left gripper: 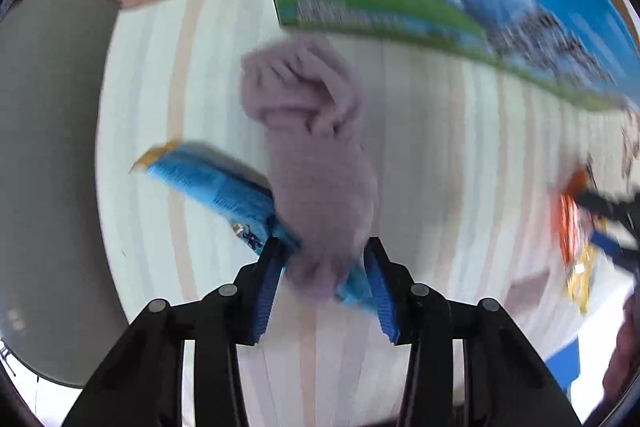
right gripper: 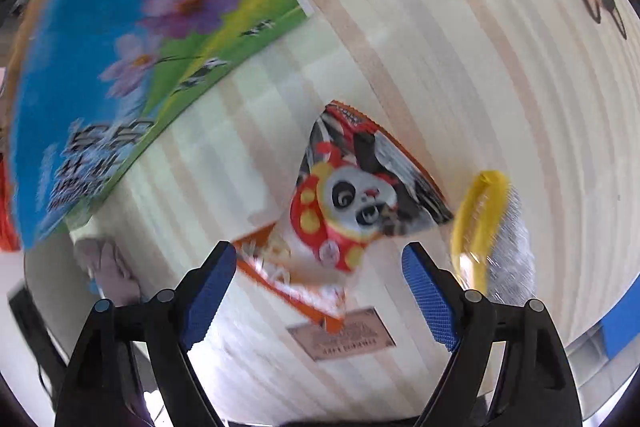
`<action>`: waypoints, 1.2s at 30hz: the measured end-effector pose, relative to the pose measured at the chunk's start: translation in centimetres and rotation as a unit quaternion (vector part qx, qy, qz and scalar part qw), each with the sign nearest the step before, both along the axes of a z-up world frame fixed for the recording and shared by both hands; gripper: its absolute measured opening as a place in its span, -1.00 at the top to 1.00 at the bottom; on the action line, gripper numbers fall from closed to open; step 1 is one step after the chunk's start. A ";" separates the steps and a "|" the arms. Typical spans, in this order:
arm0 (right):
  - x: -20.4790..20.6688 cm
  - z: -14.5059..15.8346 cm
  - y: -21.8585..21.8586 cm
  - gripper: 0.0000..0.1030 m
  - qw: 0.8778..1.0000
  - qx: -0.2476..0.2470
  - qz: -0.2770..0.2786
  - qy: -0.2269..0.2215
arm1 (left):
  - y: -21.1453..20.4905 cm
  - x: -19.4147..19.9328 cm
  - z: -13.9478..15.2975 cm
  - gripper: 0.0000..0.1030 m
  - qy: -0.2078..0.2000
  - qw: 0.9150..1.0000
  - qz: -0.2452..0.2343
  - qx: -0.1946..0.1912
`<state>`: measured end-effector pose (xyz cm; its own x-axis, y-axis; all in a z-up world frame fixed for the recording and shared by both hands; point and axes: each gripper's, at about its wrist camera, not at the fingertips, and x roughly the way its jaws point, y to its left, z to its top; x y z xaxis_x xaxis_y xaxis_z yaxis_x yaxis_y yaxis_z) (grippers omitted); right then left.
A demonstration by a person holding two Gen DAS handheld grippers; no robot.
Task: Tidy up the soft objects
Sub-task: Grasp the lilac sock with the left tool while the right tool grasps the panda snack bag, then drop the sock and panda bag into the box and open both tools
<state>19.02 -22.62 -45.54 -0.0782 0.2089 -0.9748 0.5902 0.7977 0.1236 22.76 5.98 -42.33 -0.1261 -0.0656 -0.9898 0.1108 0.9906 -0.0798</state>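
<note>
Lilac cloth (left gripper: 320, 155) hangs clamped in the left hand-held gripper (left gripper: 320, 251) with a blue packet (left gripper: 216, 183) above the striped surface (left gripper: 440, 131); motion blur obscures detail. Right hand-held gripper (right gripper: 320, 259), jaws apart, hovers at a panda snack bag (right gripper: 352, 199) beside a yellow packet (right gripper: 480, 219). A printed box (right gripper: 120, 67) is cut off.

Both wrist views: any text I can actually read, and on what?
None can be read.
Printed box: dark characters, blurred.
Panda snack bag: print too smeared.
Small brown label on the striped table: upside down, too small.
Blue packet: markings blurred.
</note>
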 end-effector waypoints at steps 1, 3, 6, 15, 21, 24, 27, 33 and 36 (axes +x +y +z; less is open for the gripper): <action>0.4 -0.3 0.1 -0.38 1.000 -0.007 0.009 0.002 | 0.2 -0.5 0.0 0.23 0.006 1.000 0.005 -0.004; 1.0 -0.8 1.2 0.06 0.998 -0.030 0.059 0.015 | 0.9 -1.4 -0.1 0.22 0.026 0.999 0.020 -0.026; 0.6 -1.0 3.7 0.10 0.986 -0.038 0.157 0.030 | 2.1 -2.4 0.4 0.20 0.049 0.994 0.062 -0.075; -1.4 -0.5 4.8 -0.13 0.977 -0.026 0.209 0.034 | 1.1 0.7 3.3 0.08 0.003 0.994 0.105 -0.042; 0.6 -0.1 3.1 -0.15 0.983 -0.025 0.182 0.024 | 2.4 5.3 1.3 0.02 0.013 0.994 0.107 -0.018; 1.3 -0.8 2.8 -0.16 0.983 -0.031 0.176 0.031 | 1.6 6.4 -0.9 0.02 0.027 0.996 0.084 0.007; 1.4 -0.8 3.1 0.03 0.979 -0.051 0.195 0.028 | 1.1 6.0 -0.7 0.25 0.004 0.997 0.071 0.027; -0.1 1.3 3.9 0.22 0.981 -0.021 0.195 0.008 | -1.3 2.2 1.9 0.27 -0.018 0.999 0.036 0.007; -0.5 3.7 4.2 0.23 0.980 0.002 0.198 -0.017 | -1.9 0.2 4.5 0.27 -0.030 0.999 0.022 -0.013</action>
<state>18.55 -18.43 -41.87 -0.1218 0.1734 -0.9773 0.2307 0.9626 0.1420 22.96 4.03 -37.81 -0.0633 -0.0947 -0.9935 0.0734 0.9923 -0.0993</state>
